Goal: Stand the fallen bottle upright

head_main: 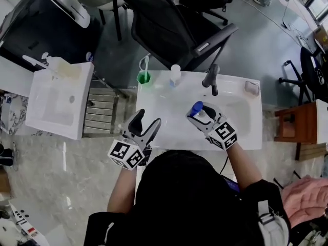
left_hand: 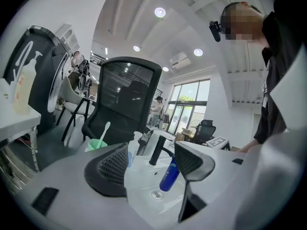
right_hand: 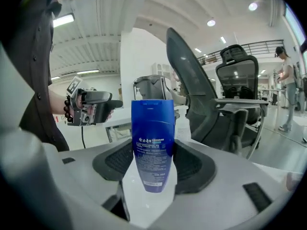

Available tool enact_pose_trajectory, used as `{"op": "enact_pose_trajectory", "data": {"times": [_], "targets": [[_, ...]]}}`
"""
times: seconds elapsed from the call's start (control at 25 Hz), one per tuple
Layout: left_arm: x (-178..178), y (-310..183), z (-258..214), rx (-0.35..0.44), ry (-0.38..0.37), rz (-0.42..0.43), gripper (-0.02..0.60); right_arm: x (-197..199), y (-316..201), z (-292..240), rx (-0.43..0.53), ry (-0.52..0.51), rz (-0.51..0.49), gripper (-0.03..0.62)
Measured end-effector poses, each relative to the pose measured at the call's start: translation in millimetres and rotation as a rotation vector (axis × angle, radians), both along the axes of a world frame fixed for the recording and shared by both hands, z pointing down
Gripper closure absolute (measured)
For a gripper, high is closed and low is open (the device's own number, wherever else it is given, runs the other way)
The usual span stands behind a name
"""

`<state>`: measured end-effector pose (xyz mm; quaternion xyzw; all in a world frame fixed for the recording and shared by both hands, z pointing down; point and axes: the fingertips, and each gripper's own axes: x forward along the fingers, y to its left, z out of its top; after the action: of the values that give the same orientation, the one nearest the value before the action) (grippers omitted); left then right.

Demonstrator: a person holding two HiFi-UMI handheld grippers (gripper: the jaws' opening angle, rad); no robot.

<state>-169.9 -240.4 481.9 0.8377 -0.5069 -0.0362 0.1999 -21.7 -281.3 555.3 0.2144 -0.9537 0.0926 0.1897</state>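
A blue bottle (head_main: 196, 108) hangs over the white sink basin (head_main: 241, 118), lifted off its floor and gripped at its sides by my right gripper (head_main: 199, 115). In the right gripper view the bottle (right_hand: 153, 145) fills the gap between both pads of that gripper (right_hand: 153, 164). From the left gripper view the same bottle (left_hand: 169, 175) leans inside the basin, near the drain. My left gripper (head_main: 147, 125) is held over the counter's front left edge. Its jaws are open and empty (left_hand: 151, 169).
A black faucet (head_main: 211, 78) stands at the back of the counter (head_main: 154, 94), with a green cup holding a toothbrush (head_main: 144, 77), a white pump bottle (head_main: 175, 75) and a soap dish (head_main: 251, 87). A black office chair (head_main: 169, 29) is behind. Another white basin (head_main: 56, 101) sits to the left.
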Motion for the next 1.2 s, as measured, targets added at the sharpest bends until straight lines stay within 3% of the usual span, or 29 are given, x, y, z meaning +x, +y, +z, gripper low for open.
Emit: {"op": "enact_pose_trajectory", "data": {"times": [0.28, 0.56, 0.8, 1.2], "targets": [[39, -19, 1, -0.001, -0.002, 0.119, 0.264, 62, -11, -17, 0.013, -0.008, 0.161, 0.321], [70, -29, 2, -0.01, -0.001, 0.18, 0.264, 120, -28, -24, 0.051, 0.0, 0.29, 0.322], [80, -34, 0, -0.018, -0.015, 0.175, 0.264, 161, -54, -24, 0.079, 0.0, 0.375, 0.326], [77, -41, -1, -0.043, -0.031, 0.106, 0.264, 180, -126, -13, 0.092, -0.048, 0.48, 0.33]]}}
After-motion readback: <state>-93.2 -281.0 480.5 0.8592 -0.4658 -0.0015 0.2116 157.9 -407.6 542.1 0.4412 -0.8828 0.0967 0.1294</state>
